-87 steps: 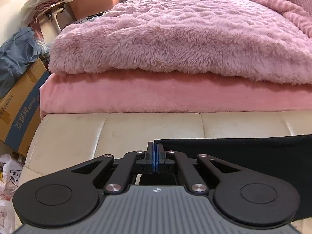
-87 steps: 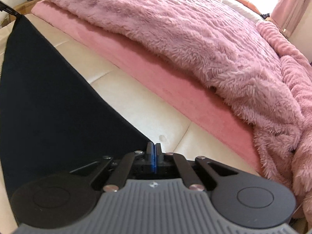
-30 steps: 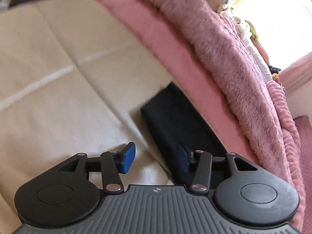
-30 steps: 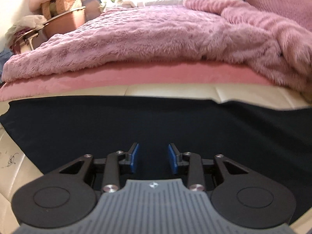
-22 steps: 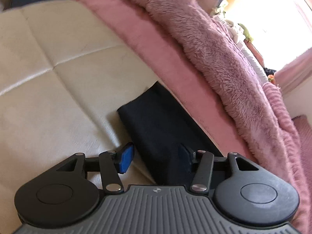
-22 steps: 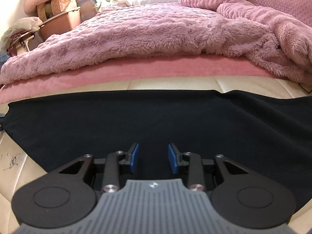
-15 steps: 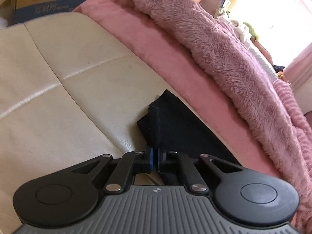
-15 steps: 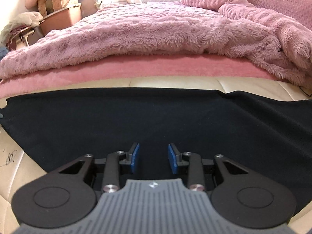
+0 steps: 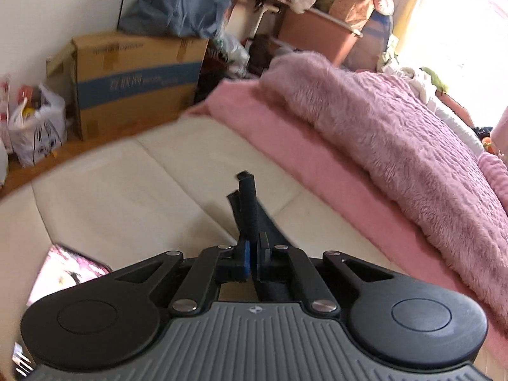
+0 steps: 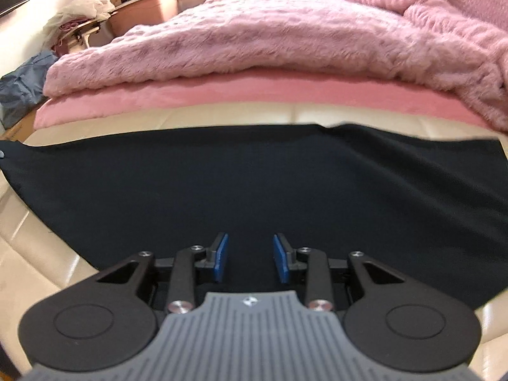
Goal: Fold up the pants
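The black pants (image 10: 254,190) lie spread flat across the cream leather bench (image 10: 28,247) in the right wrist view. My right gripper (image 10: 250,257) is open and empty, low over the near edge of the pants. My left gripper (image 9: 252,255) is shut on an end corner of the pants (image 9: 247,203), which stands up as a narrow black strip above the bench (image 9: 127,190). The far left corner of the pants in the right wrist view looks lifted.
A pink sheet (image 10: 254,92) and a fluffy mauve blanket (image 10: 285,38) cover the bed behind the bench. A cardboard box (image 9: 133,76), a blue bag (image 9: 177,3) and a plastic bag (image 9: 35,127) stand on the floor past the bench's left end.
My left gripper closed on the pants' end corner and lifted it, swinging its view left toward the box. My right gripper stayed open over the pants.
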Demonstrator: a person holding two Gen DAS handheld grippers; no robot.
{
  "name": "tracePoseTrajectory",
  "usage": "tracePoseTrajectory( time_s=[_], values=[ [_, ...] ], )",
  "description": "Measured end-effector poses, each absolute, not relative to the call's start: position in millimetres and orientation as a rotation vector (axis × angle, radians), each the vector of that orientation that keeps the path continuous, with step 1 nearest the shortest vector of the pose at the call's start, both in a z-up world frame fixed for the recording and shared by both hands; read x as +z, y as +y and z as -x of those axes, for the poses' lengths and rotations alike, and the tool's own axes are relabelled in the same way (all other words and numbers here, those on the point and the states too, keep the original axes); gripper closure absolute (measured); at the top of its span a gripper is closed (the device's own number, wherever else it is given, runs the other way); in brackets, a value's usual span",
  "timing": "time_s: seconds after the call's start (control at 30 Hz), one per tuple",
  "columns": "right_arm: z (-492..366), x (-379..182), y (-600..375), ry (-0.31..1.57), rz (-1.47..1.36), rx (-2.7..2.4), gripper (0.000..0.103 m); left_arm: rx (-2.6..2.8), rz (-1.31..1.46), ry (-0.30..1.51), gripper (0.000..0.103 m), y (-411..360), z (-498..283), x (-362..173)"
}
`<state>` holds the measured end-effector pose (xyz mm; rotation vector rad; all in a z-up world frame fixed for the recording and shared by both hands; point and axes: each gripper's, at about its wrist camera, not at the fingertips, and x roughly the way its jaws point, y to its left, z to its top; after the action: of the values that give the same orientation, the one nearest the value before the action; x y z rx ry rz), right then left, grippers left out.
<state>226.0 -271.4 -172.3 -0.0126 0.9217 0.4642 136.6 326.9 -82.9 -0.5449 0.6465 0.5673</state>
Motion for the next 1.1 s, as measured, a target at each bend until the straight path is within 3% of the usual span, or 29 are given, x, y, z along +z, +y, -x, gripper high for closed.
tracePoseTrajectory(
  time_s=[0.2,0.4,0.5,0.7,0.8,0.93,1.1],
  values=[
    [-239,-164,-282,0.890,0.000,0.465,0.077,0.556,0.462,0.669,0.100,310,-142,-74],
    [-305,-150,-384,0.833,-0.085,0.201,0.076,0.561,0.452,0.674,0.100,307,-149,-75],
    [-340,-147,-434,0.819,-0.105,0.119,0.060,0.579,0.446,0.687,0.100,307,-152,-76],
    [-395,-161,-463,0.844,0.014,0.190,0.058,0.621,0.430,0.711,0.100,308,-153,-83],
    [-413,-175,-455,0.876,0.096,0.233,0.051,0.640,0.415,0.724,0.100,309,-152,-86],
    [-425,-203,-442,0.919,0.264,0.248,0.052,0.682,0.399,0.738,0.100,315,-149,-90],
    [-440,-211,-456,0.891,0.161,0.135,0.052,0.718,0.377,0.751,0.099,317,-147,-94]
  ],
)
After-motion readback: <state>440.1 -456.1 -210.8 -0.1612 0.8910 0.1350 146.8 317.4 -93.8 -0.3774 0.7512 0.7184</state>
